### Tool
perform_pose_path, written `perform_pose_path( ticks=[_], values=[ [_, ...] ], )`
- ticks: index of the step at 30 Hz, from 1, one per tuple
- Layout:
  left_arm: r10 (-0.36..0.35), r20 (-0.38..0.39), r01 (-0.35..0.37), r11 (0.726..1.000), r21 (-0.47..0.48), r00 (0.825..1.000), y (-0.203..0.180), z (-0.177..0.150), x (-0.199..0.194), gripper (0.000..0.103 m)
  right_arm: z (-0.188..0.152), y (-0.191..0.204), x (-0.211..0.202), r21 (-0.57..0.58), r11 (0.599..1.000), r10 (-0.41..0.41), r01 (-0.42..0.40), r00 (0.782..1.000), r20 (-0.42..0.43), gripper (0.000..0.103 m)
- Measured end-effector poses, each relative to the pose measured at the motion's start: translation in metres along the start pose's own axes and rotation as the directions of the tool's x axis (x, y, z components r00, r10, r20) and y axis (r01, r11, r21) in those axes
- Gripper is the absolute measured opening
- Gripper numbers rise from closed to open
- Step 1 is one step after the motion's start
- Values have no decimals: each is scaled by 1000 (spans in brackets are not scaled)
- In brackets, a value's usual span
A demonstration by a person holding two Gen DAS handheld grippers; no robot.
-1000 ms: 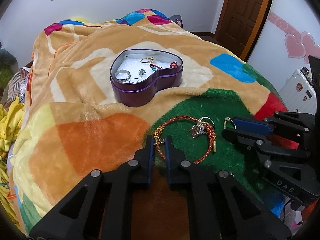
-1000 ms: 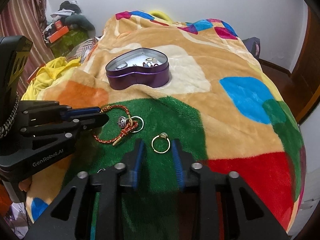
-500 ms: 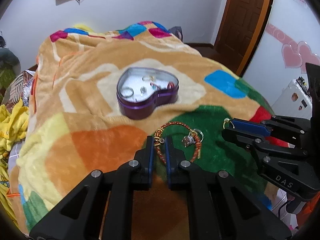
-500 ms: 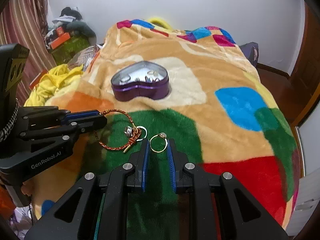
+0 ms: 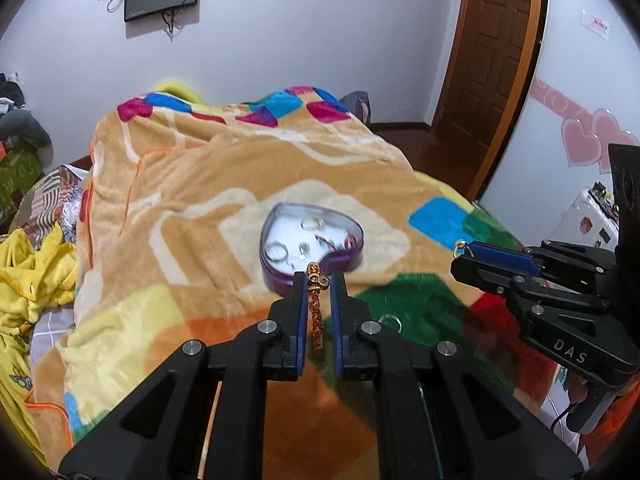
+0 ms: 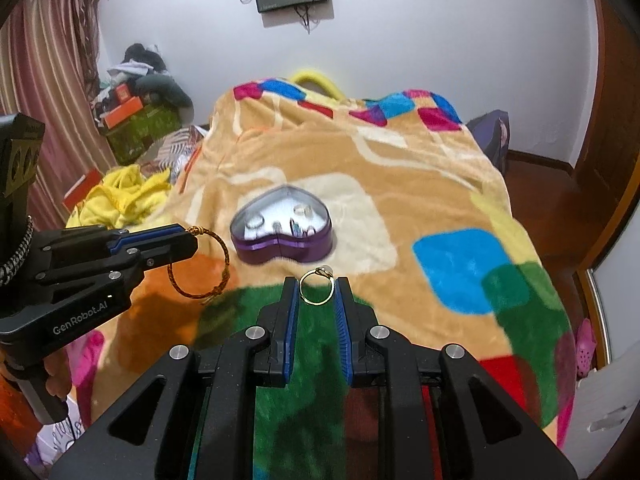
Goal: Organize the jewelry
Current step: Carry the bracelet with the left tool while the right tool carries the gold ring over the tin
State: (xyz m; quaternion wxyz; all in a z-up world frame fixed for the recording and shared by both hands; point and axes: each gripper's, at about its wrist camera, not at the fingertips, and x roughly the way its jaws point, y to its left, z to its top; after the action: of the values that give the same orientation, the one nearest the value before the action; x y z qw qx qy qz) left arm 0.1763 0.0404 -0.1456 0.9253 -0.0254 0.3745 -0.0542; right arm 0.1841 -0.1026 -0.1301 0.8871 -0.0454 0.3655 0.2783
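Both grippers are holding jewelry up above the bed, so the step in hand looks like carrying the pieces over to the box. The left gripper (image 5: 318,280) has its fingers squeezed tight on a red and gold braided bracelet (image 6: 200,266). In the right wrist view the bracelet hangs down from those fingertips as a loop in the air. The right gripper (image 6: 317,292) has its fingers closed on a thin gold ring (image 6: 317,289), which stands up between the blue pads (image 6: 291,312). The purple heart-shaped tin (image 5: 340,258) sits open on the fuzzy colorful blanket (image 5: 192,184), a little way ahead of both grippers. Inside it, on a white lining, lie a few small rings and other tiny pieces that are too small to name. One more little silver ring (image 5: 390,322) lies on the green patch of the blanket, just past the left gripper. The next move, I think, is to bring each gripper over the open tin, go down low, and let go gently so the piece lands inside. The bracelet swings loose, so it could catch on the tin's edge. The gold ring is thin and could slip out if the pads loosen too soon.
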Motion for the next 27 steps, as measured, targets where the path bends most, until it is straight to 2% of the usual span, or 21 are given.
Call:
perform_pose_path(
  ticks=[16,27],
  values=[
    [9,95,-8,1000,-10,995,14,43,-2,9,28,2,11,-6,1000,12,-12,998,55,16],
    [-25,76,25,1000,1,997,13,61,26,9,39,-3,29,-7,1000,20,-20,998,53,16]
  ],
)
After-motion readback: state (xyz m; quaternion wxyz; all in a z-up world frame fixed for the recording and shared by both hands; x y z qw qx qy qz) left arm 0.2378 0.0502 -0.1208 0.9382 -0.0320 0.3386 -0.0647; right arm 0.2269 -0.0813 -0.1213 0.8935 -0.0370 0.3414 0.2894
